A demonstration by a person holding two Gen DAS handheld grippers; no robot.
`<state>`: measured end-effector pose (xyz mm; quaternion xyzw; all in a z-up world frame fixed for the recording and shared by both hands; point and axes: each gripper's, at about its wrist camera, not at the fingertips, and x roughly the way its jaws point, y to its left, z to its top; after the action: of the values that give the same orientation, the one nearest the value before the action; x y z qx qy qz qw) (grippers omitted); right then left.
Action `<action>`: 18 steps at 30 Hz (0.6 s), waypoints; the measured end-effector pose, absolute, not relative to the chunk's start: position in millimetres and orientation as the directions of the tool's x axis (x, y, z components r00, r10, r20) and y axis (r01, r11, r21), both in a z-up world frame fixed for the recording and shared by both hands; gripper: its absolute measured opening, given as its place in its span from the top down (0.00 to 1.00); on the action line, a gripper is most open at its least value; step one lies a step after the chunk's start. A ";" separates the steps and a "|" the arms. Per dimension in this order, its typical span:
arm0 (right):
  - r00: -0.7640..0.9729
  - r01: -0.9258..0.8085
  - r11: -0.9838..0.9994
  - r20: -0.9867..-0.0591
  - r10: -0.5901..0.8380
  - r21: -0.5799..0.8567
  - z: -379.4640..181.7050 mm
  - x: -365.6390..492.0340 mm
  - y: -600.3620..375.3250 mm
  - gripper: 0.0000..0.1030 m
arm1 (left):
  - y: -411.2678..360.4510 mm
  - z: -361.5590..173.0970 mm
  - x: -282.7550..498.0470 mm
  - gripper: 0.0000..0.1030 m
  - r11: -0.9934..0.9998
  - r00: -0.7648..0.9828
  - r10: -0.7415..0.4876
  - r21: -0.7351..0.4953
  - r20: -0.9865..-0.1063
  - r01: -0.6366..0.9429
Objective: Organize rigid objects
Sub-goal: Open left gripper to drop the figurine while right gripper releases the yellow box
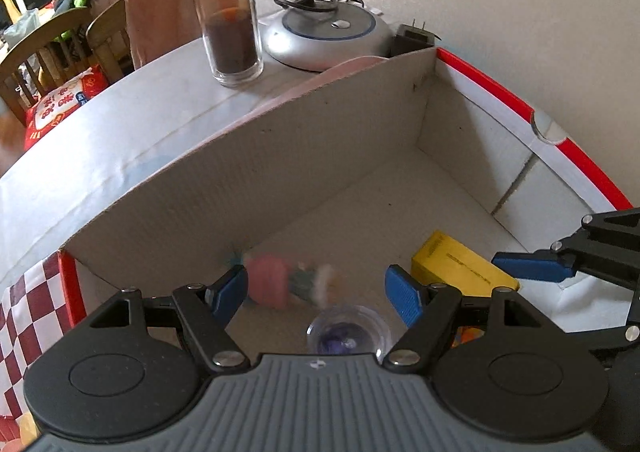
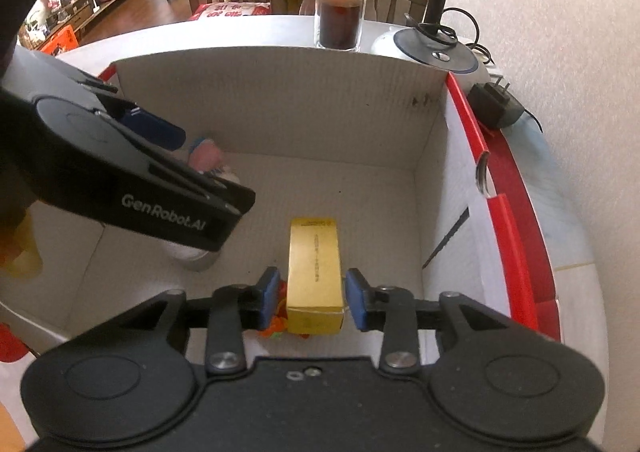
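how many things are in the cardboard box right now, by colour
Inside the cardboard box:
yellow: 1, the long box between the open right gripper fingers
pink: 1, a blurred toy ahead of the open left gripper
clear: 1, a round cup with something purple inside
orange-green: 1, a small item, mostly hidden
total: 4
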<state>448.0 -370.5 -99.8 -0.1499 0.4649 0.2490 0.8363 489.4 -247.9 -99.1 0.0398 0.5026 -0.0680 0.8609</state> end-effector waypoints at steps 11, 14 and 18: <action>0.459 -0.536 0.844 -0.826 0.326 0.035 -89.6 446.0 -382.1 0.46 | -245.3 -82.4 476.4 0.26 0.989 0.528 -0.098 -0.023 -0.843 0.147; 0.469 -0.535 0.844 -0.818 0.334 0.037 -85.7 444.0 -383.0 0.44 | -243.1 -74.9 470.6 0.26 0.990 0.547 -0.103 -0.030 -0.831 0.141; 0.485 -0.531 0.846 -0.803 0.346 0.044 -77.7 439.8 -384.7 0.38 | -239.7 -62.9 461.0 0.26 0.990 0.576 -0.106 -0.033 -0.810 0.136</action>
<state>439.8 -384.7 -77.7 -0.1058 0.4380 0.2564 0.8551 461.0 -239.7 -62.9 0.0164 0.4551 -0.0683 0.8877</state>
